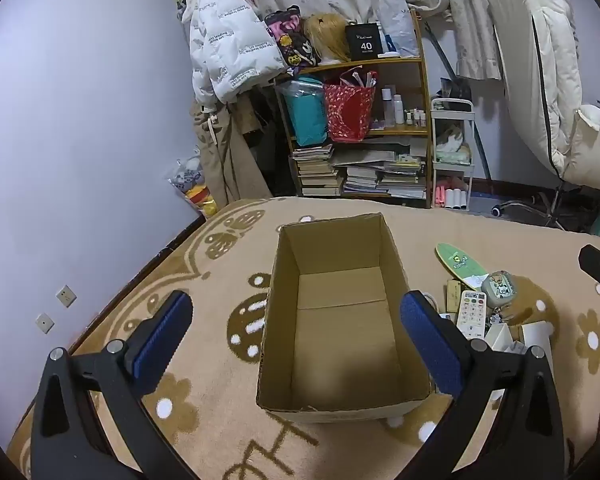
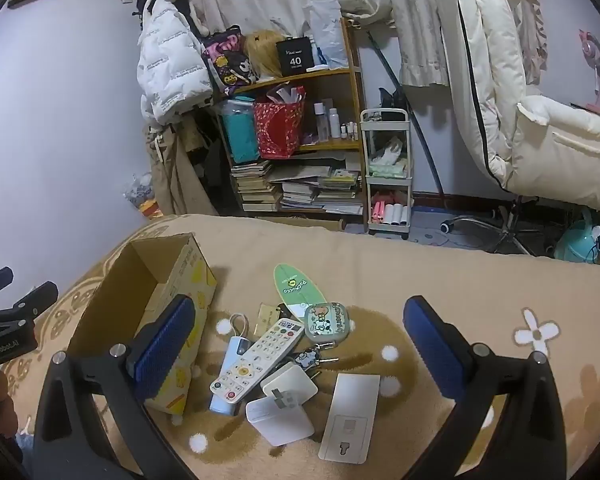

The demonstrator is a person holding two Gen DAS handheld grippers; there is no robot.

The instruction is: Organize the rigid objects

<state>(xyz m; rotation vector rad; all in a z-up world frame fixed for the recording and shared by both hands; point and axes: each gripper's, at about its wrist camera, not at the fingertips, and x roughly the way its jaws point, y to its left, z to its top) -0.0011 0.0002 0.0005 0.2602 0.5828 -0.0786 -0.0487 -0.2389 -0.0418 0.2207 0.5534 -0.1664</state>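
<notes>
An open, empty cardboard box (image 1: 340,320) stands on the patterned carpet; it also shows at the left of the right wrist view (image 2: 140,280). My left gripper (image 1: 296,340) is open, its blue pads either side of the box, above it. My right gripper (image 2: 300,348) is open and empty above a pile of small objects: a white remote (image 2: 256,360), a light blue power bank (image 2: 230,360), a green oval board (image 2: 296,286), a round green case (image 2: 326,322), keys (image 2: 312,356), white boxes (image 2: 280,420) and a flat white plate (image 2: 350,416). The pile lies right of the box (image 1: 476,308).
A bookshelf (image 1: 360,128) packed with bags, bottles and books stands beyond the carpet. A white trolley (image 2: 388,172) and a chair with a cream coat (image 2: 540,140) are to the right. The wall (image 1: 80,140) runs along the left.
</notes>
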